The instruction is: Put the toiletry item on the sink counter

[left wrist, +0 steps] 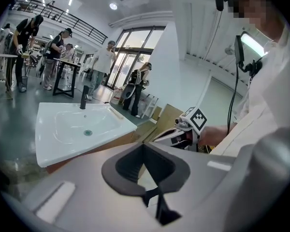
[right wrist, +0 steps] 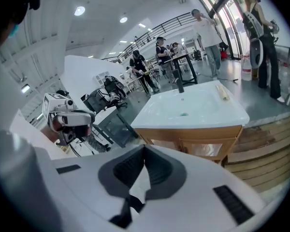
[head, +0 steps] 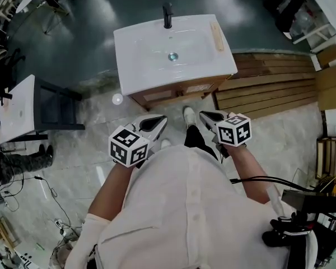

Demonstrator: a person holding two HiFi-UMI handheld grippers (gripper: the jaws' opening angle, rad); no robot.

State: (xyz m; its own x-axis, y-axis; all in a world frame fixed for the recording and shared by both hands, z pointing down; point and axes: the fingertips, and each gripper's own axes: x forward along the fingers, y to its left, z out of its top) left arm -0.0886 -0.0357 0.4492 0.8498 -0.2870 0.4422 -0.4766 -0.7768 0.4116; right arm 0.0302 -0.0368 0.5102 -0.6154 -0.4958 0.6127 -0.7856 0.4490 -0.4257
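A white sink counter [head: 129, 66] on a wooden cabinet stands ahead of me, with a black faucet [head: 167, 15] at its back. A long beige toiletry item [head: 217, 36] lies on the counter's right rim; it also shows in the right gripper view [right wrist: 223, 92]. My left gripper [head: 158, 120] and right gripper [head: 205, 115] hover side by side near my chest, short of the cabinet's front and pointing at it. Both are shut with nothing between the jaws, as the left gripper view [left wrist: 144, 146] and right gripper view [right wrist: 144, 148] show.
Wooden planks [head: 269, 88] are stacked on the floor to the right of the cabinet. A second white unit [head: 17, 108] stands at the left. Cables [head: 50, 200] trail over the floor at lower left. Several people stand at tables far behind the sink [left wrist: 104, 62].
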